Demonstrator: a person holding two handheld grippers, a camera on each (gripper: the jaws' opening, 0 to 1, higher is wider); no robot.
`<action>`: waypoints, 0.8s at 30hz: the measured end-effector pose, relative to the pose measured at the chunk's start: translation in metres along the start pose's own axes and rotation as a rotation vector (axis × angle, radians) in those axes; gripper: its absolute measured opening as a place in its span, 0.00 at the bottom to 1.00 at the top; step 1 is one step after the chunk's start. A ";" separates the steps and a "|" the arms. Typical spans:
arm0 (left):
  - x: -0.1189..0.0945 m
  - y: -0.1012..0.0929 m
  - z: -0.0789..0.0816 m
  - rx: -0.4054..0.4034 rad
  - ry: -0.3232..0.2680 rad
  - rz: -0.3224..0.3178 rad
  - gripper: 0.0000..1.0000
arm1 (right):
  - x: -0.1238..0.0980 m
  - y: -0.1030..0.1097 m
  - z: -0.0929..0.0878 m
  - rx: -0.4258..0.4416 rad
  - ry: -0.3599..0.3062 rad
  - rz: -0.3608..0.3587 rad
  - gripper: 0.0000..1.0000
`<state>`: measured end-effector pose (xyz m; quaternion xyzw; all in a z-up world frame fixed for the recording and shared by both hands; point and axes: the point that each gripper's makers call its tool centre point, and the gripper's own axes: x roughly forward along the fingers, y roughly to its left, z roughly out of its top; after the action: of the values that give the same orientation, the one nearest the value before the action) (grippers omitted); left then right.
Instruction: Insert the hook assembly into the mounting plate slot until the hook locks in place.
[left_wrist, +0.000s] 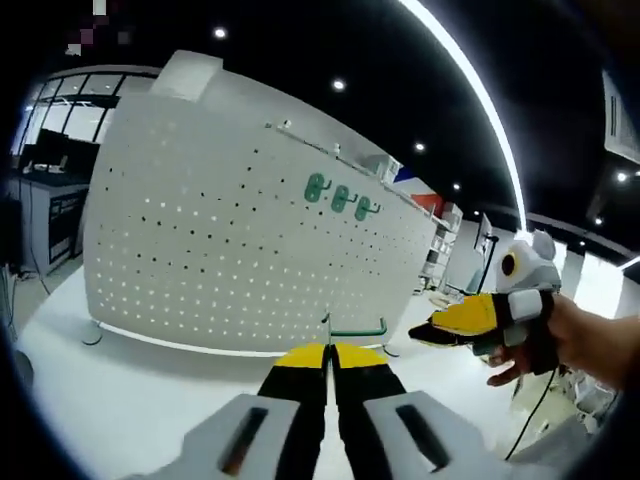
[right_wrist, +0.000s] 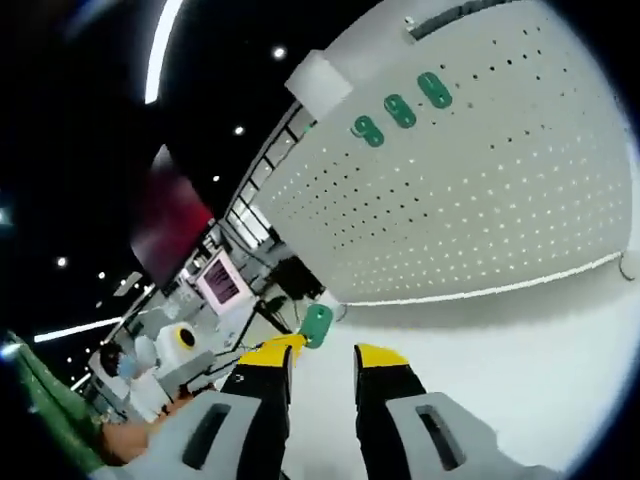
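My left gripper (left_wrist: 328, 352) pinching thin green wire hook (left_wrist: 357, 331), my right gripper (right_wrist: 322, 357) spread, green hook plate (right_wrist: 316, 325) beside it, white perforated pegboard (left_wrist: 240, 240) ahead

I see the white perforated mounting plate (left_wrist: 230, 250) standing upright on the white table, three green hooks (left_wrist: 340, 197) already hung in a row near its top edge. My left gripper (left_wrist: 328, 352) pinches a green wire hook assembly (left_wrist: 357, 329) just before the plate's bottom edge.
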<state>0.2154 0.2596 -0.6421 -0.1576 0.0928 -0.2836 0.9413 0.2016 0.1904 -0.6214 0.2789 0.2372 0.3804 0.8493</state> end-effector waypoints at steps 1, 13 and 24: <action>-0.003 -0.003 0.003 0.004 -0.010 -0.004 0.02 | 0.000 0.004 0.000 0.028 -0.005 0.001 0.22; -0.022 -0.025 0.014 -0.006 -0.072 -0.028 0.02 | 0.003 0.028 -0.006 0.064 0.002 -0.007 0.16; -0.031 -0.038 0.012 0.001 -0.079 -0.041 0.02 | 0.005 0.035 -0.012 0.101 -0.030 -0.027 0.12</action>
<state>0.1737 0.2499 -0.6148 -0.1703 0.0522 -0.2964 0.9383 0.1797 0.2171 -0.6082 0.3237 0.2470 0.3522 0.8427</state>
